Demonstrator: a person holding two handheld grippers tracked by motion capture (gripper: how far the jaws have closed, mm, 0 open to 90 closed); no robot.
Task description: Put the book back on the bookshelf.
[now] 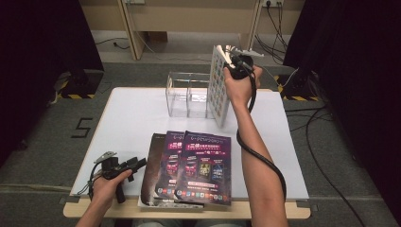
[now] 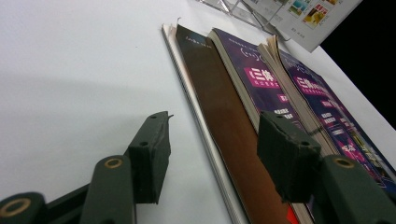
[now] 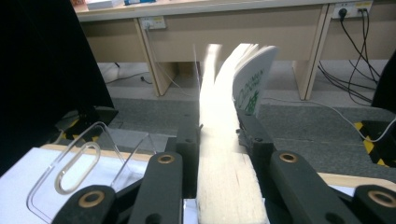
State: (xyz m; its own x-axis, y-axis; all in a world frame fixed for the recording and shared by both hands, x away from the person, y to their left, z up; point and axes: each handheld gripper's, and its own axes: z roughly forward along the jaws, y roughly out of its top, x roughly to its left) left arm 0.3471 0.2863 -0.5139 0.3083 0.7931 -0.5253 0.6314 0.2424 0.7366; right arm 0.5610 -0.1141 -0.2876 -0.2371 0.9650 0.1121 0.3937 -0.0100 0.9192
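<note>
While right gripper (image 3: 218, 135) clamps white magazine (image 3: 224, 154), left gripper (image 2: 212, 149) gapes empty beside stack (image 2: 243, 107).

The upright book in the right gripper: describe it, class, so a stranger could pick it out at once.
Start at the white table and go to its far edge, beside the clear acrylic holder. There the right gripper clamps the upright book by its top edge. Unlike the dark purple books lying flat near the front, it stands on end, its white cover gridded with small pictures.
</note>
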